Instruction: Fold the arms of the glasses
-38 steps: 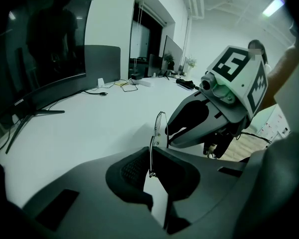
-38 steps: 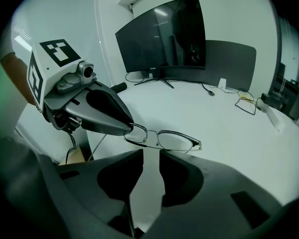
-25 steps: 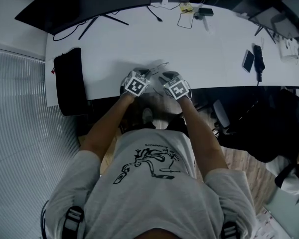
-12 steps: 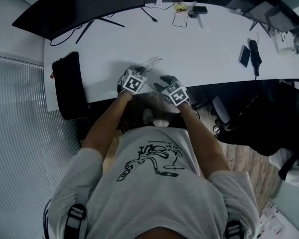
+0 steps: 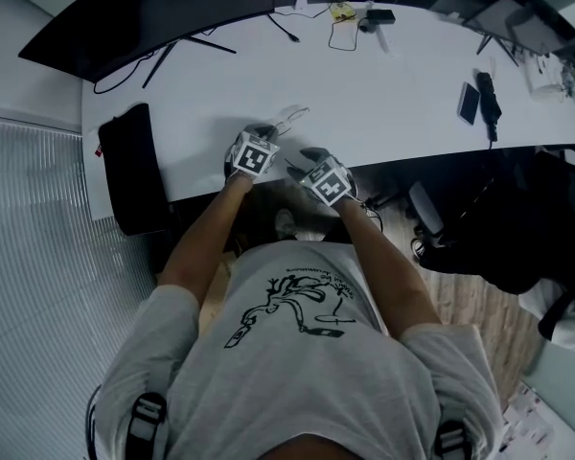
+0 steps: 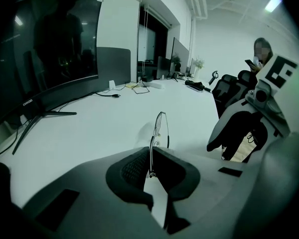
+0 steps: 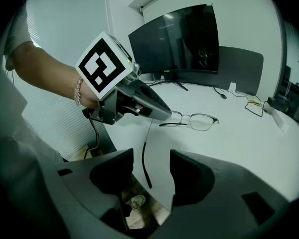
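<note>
Both tilted down at the white desk's edge: left gripper pinches wire-rimmed metal glasses; right gripper's jaws have just been opening, the glasses' dark-tipped arm untouched between them.

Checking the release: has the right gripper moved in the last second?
Yes. The right gripper has backed toward the person, past the desk's front edge; its jaws have just been opening, glasses arm loose between them.
</note>
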`<state>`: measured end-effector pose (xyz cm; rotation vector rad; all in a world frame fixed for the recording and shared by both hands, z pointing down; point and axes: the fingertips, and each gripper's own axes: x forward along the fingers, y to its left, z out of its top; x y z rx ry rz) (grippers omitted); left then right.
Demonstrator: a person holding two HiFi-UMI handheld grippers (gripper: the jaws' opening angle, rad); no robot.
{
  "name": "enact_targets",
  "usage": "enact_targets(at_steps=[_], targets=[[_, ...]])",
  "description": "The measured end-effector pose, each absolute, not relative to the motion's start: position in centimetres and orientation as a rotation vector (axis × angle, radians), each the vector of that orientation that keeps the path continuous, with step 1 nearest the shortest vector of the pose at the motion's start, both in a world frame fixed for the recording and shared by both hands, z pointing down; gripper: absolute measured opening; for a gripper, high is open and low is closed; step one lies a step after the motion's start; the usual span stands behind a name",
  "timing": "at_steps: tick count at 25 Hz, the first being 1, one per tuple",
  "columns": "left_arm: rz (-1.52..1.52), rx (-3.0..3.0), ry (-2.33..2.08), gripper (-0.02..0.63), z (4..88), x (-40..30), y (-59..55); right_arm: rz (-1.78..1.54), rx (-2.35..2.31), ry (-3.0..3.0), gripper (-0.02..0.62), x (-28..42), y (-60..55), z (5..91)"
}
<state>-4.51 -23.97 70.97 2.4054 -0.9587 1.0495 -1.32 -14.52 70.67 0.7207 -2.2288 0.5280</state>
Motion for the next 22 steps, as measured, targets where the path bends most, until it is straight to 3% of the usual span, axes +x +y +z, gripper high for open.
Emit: enact_targets(at_steps=[22], targets=[[0.981, 2.366, -0.904, 0.037, 70.1, -5.2, -23.4, 0.508, 0.771, -2.133, 0.167, 1.2, -16.6, 72.3]])
